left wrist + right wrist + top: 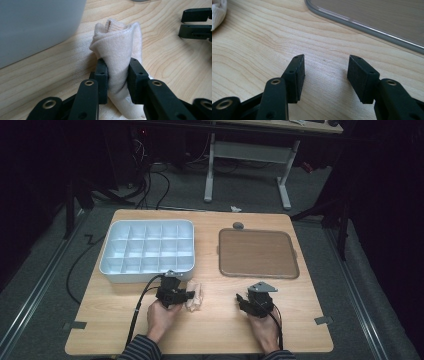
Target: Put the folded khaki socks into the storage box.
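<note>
STEP: grasp made | left claw [117, 75] clamped on rolled cream cloth [120, 50], near bench front edge, just beside compartment box [147, 251] | right claw [325, 75] apart, empty | NEXT: likely lift cloth clear, without snagging box wall.

Table top [115, 315]: pale wood grain, smooth with a low sheen. Rolled cloth [117, 47]: cream fine-ribbed knit, soft and matt. Left gripper [117, 75]: matt black plastic links, brass-coloured rivets, pads faintly textured. Compartment box [147, 247]: white plastic, smooth, slightly glossy. Brown tray [257, 252]: dull matt surface inside a glossy grey plastic rim
</note>
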Demonstrator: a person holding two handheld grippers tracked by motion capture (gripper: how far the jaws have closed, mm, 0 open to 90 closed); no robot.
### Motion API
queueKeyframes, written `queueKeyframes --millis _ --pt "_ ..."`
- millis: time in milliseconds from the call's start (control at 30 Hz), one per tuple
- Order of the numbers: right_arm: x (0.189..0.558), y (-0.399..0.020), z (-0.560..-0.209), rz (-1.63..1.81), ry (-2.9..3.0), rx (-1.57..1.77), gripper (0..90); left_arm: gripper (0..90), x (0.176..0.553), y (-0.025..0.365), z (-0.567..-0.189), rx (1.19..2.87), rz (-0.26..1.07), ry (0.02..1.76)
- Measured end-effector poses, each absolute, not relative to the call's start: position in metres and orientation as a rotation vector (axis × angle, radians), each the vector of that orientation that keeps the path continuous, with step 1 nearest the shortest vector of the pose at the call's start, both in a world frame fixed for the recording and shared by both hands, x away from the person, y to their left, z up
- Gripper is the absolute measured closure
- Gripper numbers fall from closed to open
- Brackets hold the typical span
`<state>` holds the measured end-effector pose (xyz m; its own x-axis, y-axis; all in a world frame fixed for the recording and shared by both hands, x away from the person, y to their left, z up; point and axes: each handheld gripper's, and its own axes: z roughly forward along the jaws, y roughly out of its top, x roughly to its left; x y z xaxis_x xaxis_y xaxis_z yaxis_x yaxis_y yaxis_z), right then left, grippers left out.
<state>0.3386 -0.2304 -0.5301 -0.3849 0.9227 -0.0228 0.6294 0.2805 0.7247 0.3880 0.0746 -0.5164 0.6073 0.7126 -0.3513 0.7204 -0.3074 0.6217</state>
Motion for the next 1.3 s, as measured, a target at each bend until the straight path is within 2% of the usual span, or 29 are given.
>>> queueKeyframes --millis 233,1300 --pt "0.341 -0.230 -0.532 0.910 2.131 1.363 43.6 73.8 0.384 0.075 -0.513 2.073 0.010 1.084" --pt "0.342 -0.230 -0.532 0.910 2.134 1.367 41.4 74.2 0.378 0.097 -0.496 2.054 0.001 1.043"
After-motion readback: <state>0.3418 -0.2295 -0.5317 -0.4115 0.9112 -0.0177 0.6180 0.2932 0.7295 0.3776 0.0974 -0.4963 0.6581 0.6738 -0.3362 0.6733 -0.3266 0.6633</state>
